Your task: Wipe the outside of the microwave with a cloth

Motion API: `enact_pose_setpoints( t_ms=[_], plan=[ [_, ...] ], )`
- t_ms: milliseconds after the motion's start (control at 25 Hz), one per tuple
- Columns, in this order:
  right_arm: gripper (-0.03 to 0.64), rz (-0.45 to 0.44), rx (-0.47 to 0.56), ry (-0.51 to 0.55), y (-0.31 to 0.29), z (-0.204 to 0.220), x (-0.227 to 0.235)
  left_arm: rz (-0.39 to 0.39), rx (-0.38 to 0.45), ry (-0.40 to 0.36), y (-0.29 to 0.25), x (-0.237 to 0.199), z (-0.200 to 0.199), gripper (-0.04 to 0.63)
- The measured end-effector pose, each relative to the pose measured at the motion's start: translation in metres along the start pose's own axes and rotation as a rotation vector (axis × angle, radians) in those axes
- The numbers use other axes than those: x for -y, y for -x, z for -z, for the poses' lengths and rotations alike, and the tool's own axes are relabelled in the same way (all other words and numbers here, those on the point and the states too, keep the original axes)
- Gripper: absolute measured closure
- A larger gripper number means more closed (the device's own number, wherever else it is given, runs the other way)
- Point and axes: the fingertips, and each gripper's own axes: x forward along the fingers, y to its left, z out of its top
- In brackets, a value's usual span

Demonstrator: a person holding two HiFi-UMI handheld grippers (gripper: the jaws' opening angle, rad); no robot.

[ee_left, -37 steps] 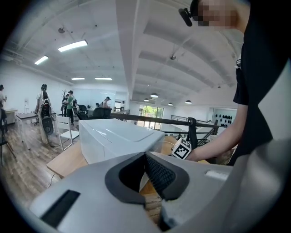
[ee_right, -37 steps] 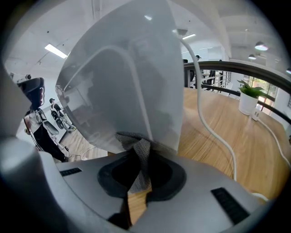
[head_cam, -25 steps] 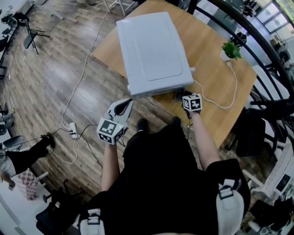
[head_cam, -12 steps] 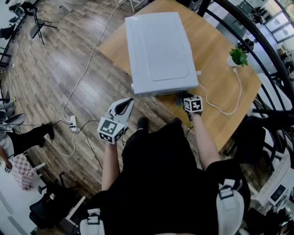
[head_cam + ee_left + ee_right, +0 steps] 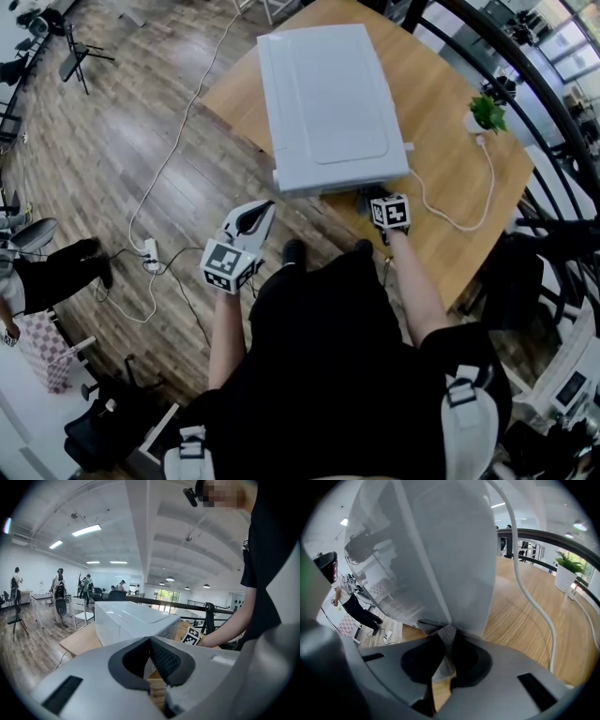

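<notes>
Pinching a grey cloth tight in the right gripper, pressed against the lower front corner of the white microwave on the wooden table. Holding the left gripper closed on nothing, off the table edge, apart from the microwave. Since half a second ago, nearly no shift of either gripper.

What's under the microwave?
A wooden table is under the microwave. The right claw holds a grey cloth at its bottom edge. Anything beneath its base is covered.
</notes>
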Motion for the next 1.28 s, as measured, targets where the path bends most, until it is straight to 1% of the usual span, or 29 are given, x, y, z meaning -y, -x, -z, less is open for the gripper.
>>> enact_pose_setpoints(
  t_ms=[560,840,920,1040,1280],
  plan=[
    [0.583,-0.016,-0.005,0.002,-0.017,-0.005,-0.058,0.000,-0.009,-0.001,0.042,-0.031,0.012,0.594],
    [0.583,-0.010,0.014,-0.017,-0.024,-0.008,-0.080,0.027,-0.020,-0.010,0.057,-0.041,0.017,0.594],
    [0.583,-0.006,0.021,-0.025,-0.025,-0.009,-0.084,0.035,-0.013,-0.001,0.060,-0.045,0.017,0.594],
    [0.583,0.000,0.031,-0.014,-0.028,-0.012,-0.092,0.041,-0.004,0.019,0.065,-0.052,0.015,0.594],
    [0.583,-0.012,0.028,0.009,-0.034,-0.015,-0.118,0.050,-0.010,0.004,0.078,-0.063,0.019,0.594]
  ],
)
